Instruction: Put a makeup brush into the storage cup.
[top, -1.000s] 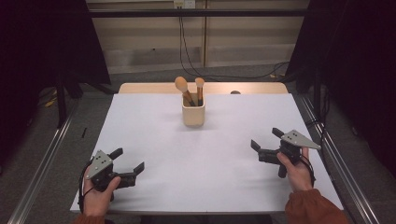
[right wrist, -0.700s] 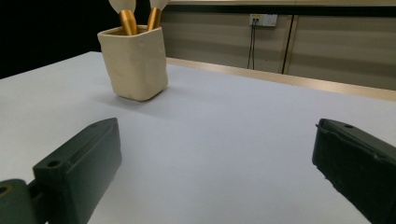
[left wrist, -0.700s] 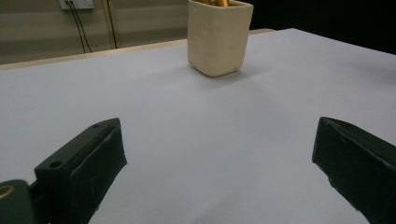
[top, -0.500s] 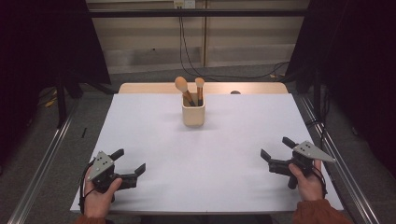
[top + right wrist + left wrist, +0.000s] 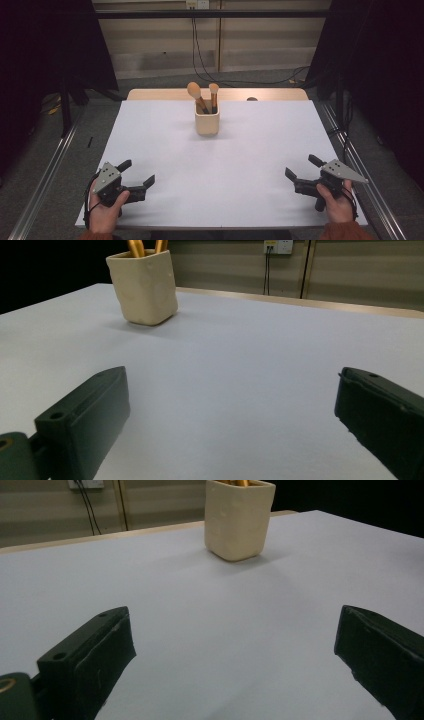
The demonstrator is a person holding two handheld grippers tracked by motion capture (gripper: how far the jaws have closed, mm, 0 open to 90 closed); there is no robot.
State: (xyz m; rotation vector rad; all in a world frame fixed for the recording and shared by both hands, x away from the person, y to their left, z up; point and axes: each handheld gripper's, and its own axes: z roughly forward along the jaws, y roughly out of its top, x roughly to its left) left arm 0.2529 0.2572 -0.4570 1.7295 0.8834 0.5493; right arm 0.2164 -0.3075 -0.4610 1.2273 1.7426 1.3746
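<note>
**Both grippers pulled back, nothing held**

My right gripper [image 5: 304,175] has drawn back to the table's [image 5: 250,150] near edge since a second ago — left gripper [image 5: 136,174] barely moved. Jaws on both gape wide, empty. Cup [image 5: 207,123] with two brushes [image 5: 199,97] stands far off, mid-table (untouched) — looks like a rest pose.

No readable text, label or number appears anywhere.
</note>
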